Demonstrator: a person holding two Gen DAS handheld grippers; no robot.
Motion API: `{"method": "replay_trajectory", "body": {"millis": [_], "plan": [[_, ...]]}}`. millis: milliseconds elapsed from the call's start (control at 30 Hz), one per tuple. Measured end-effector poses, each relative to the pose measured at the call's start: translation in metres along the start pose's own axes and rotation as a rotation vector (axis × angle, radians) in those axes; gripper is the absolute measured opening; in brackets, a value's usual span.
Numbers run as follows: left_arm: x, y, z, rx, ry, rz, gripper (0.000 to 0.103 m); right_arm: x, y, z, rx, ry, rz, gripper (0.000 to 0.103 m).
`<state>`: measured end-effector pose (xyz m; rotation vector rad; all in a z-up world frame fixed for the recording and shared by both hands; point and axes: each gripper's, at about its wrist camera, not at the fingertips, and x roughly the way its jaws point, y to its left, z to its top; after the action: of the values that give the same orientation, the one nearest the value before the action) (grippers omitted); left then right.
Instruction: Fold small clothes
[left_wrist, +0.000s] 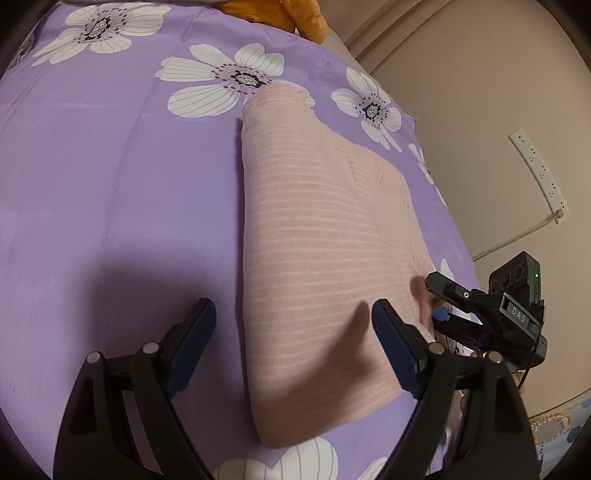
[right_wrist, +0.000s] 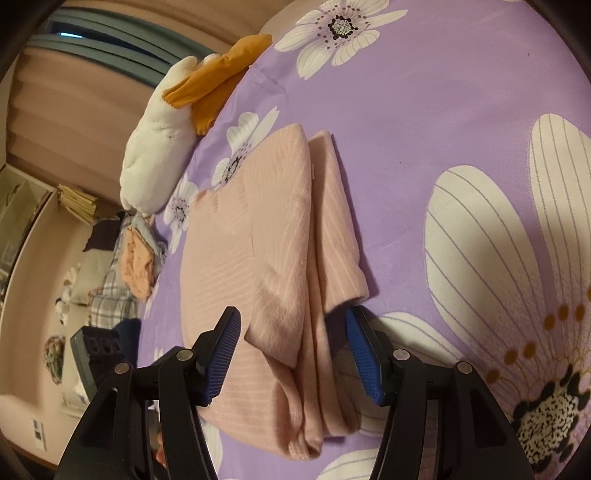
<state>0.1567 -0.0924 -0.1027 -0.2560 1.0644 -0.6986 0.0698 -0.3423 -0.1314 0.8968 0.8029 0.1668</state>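
Garment first: we see a pink, pale-striped piece of clothing lying folded lengthwise on the bed, which wears a purple sheet printed with big white flowers. Our left tongs hang just above its near end, spread wide, nothing between the blue pads. Over on the right, the right tongs are spread as well, straddling the layered edge of the garment without pinching it; one blue pad sits tucked just beside a lifted fold. We spot a white and orange plush toy at the bed's far edge, well apart from the garment.
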Motion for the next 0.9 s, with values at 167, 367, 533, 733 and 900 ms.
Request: {"method": "replay_trajectory", "body": {"millis": [167,367,533,733,900], "plan": [[0.003,-0.001,0.004,0.007,0.002,0.0,0.086,0.002,0.001,0.004,-0.001,0.007,0.009,0.059],[0.006,-0.002,0.007,0.017,0.002,0.0,0.087,0.006,0.004,0.007,-0.009,0.015,0.012,0.059],[0.008,-0.003,0.008,0.024,0.002,-0.004,0.087,0.007,0.004,0.007,-0.008,0.015,0.013,0.059],[0.015,-0.006,0.014,0.033,0.003,-0.006,0.087,0.01,0.007,0.008,-0.014,0.017,0.016,0.061],[0.021,-0.01,0.018,0.042,0.004,-0.01,0.087,0.016,0.012,0.013,-0.027,0.026,0.021,0.061]]}}
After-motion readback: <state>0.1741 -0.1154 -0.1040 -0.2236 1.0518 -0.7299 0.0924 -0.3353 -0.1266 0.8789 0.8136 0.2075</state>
